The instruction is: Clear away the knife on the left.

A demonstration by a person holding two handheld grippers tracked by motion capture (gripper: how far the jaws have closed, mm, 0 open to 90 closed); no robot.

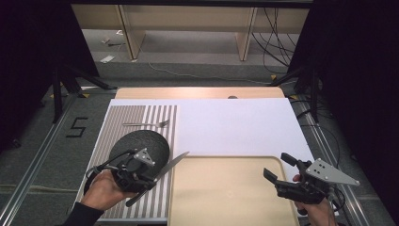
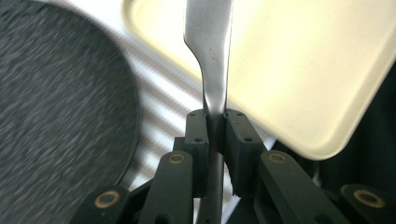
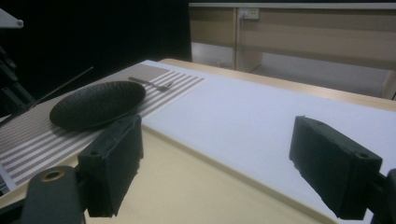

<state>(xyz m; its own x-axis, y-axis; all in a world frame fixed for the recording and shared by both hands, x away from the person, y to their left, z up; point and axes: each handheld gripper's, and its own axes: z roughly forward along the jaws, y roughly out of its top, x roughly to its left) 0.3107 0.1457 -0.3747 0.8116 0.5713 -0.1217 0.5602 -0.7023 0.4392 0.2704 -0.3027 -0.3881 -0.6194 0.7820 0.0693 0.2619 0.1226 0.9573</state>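
Left gripper (image 1: 141, 181) has its jaws closed tight on the handle of a table knife (image 1: 162, 173), and in the left gripper view the pads pinch the narrow neck of the knife (image 2: 211, 60) with the blade running up and away from them. Seen from the high view, the knife sits above the striped placemat (image 1: 160, 122), between the dark round plate (image 1: 146, 141) and the beige tray (image 1: 226, 188); whether it rests on the mat or is lifted off it I cannot tell. Its long axis runs on a diagonal, handle end toward the person and to the left, tip pointing away and to the right, near the tray's far left corner.

The grip is on a slim, smooth metal section, so the likely trouble is the knife pivoting or sliding between the pads if the hand tilts. The tip could also catch the tray's raised rim, or the handle end could knock the plate, which lies just beside it.

Right gripper (image 1: 282, 170) hovers over the tray's right side, jaws wide apart and holding nothing
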